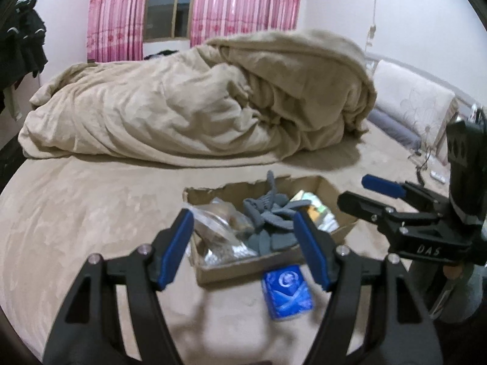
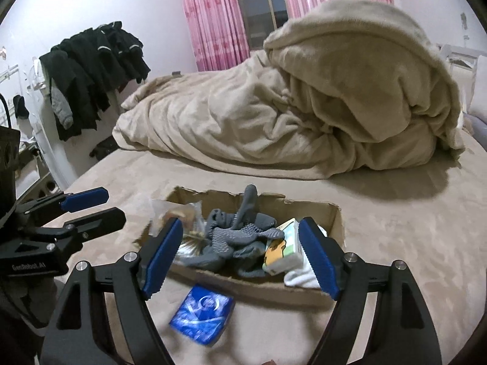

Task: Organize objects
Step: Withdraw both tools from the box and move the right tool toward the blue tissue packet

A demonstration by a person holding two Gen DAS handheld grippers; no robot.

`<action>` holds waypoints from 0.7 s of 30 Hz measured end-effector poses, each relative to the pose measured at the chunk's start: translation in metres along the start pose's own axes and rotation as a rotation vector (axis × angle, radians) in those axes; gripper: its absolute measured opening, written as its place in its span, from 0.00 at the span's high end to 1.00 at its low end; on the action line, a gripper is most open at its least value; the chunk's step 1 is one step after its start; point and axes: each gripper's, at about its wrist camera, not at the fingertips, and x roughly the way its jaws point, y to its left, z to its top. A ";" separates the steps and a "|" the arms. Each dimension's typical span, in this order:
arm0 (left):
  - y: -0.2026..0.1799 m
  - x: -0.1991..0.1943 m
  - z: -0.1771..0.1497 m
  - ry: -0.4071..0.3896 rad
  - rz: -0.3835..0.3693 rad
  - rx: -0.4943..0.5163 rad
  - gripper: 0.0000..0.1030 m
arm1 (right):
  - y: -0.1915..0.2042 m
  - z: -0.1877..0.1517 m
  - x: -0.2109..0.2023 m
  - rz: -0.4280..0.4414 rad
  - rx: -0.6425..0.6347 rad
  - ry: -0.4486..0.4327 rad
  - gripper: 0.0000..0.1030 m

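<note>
A shallow torn cardboard box lies on the beige bed. It holds grey dotted gloves, clear plastic bags, a yellow-green packet and a white cloth. A blue tissue pack lies on the bed just in front of the box. My left gripper is open and empty above the box's near edge. My right gripper is open and empty, just behind the pack.
A rumpled beige duvet is heaped across the back of the bed. Pillows lie at the right. Dark clothes hang on a rack at the left. Pink curtains flank a window.
</note>
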 end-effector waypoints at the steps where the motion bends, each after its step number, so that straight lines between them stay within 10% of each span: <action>1: -0.001 -0.009 -0.001 -0.011 -0.003 -0.010 0.32 | 0.002 0.000 -0.007 0.001 0.000 -0.006 0.21; 21: -0.020 -0.083 -0.042 -0.050 -0.001 -0.078 0.18 | 0.042 -0.033 -0.076 0.038 -0.038 0.005 0.16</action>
